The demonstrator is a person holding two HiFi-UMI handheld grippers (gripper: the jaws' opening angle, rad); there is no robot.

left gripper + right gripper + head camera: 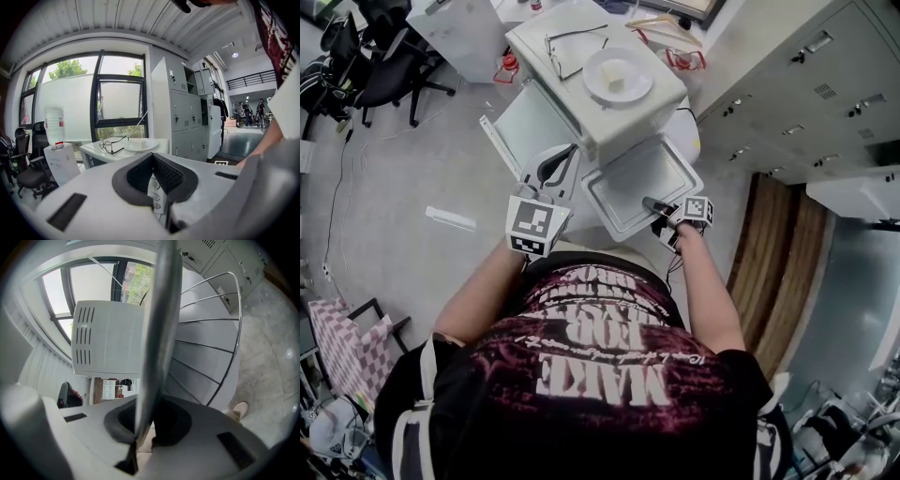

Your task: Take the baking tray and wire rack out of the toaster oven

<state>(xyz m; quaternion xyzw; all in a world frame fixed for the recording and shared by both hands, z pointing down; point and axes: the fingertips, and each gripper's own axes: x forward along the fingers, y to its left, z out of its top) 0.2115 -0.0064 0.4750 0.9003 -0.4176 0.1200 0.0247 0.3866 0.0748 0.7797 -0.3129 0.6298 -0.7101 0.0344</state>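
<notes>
- Toaster oven [581, 108]: a white box ahead of the person, with a plate [619, 77] on its top.
- Baking tray [639, 183]: out of the oven and held in the air just in front of it, tilted.
- Wire rack [213, 329]: its thin bars lie against the tray's face, as the right gripper view shows.
- Right tool [656, 204]: jaws clamped on the tray's near rim.
- Left tool [551, 171]: jaws together with nothing between them, near the tray's left edge.

1 ea: toaster oven [623, 127]; baking tray [637, 183]; wire rack [211, 333]; plate [639, 67]; pr glasses [558, 52]
</notes>
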